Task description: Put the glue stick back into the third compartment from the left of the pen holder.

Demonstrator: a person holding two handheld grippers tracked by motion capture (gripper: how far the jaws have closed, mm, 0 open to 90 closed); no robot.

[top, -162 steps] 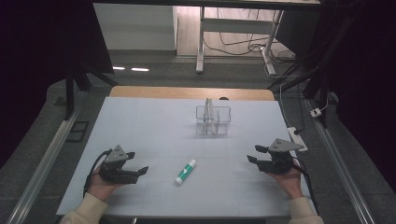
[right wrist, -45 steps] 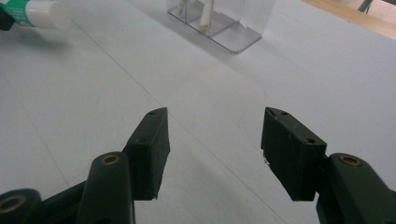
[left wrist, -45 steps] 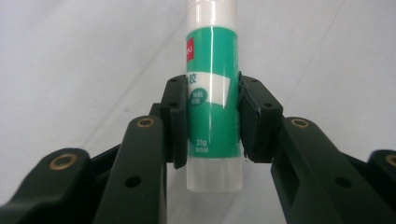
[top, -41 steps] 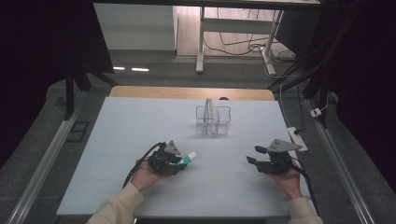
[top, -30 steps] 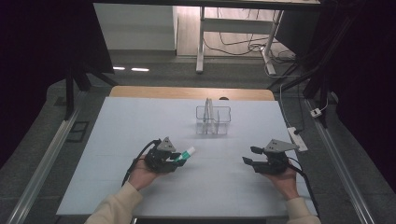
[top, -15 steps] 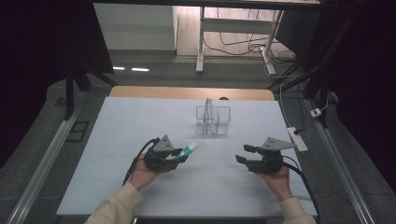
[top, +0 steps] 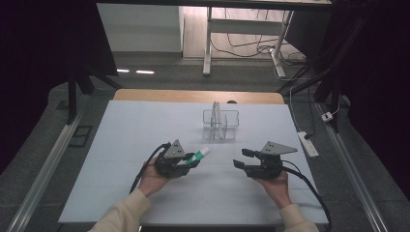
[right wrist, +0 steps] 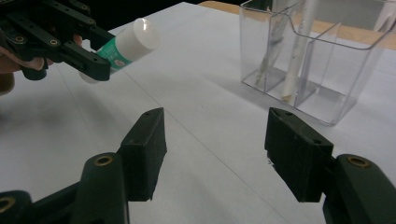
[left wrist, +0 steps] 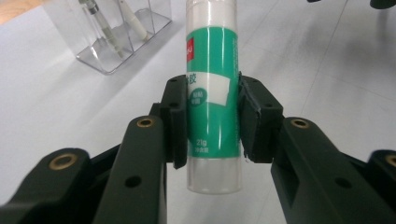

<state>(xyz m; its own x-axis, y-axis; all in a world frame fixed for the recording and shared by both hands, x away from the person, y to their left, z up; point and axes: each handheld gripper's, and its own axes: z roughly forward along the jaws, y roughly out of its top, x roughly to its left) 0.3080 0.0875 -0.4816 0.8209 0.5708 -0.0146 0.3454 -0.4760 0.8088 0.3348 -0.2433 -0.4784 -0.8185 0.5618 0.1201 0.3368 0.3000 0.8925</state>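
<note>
1. Your left gripper (top: pixel 192 160) is clamped on the green-and-white plastic glue stick (left wrist: pixel 213 93), jaws closed against its label band in the lower half of the tube. In the high view the stick is lifted off the pale blue-white surface (top: pixel 121 145), roughly at the middle, with its white cap end pointing toward the far right corner.

2. Your right gripper (top: pixel 244 159) hangs low over the surface toward the right edge, jaws spread wide and holding nothing.

3. Expect the glue stick to be light and rigid: a hard, small tube that will not deform under the pads. Its glossy round wall looks slippery, so it could roll or pivot between flat jaws if you swing it quickly.

4. The present hold sits low on the body, leaving most of the length beyond the jaws; a grip nearer the middle would likely resist tipping better. Avoid taking it by the white cap, which may pull off.

5. The clear plastic divided pen holder (top: pixel 221 124) stands toward the far edge, a little right of centre, with white pens (right wrist: pixel 297 51) in it. It looks light and easily nudged, so judge any approach to it as needing a gentle, upright entry.

6. If you hand over, the right gripper's jaws seem wide enough to take the free capped end.
</note>
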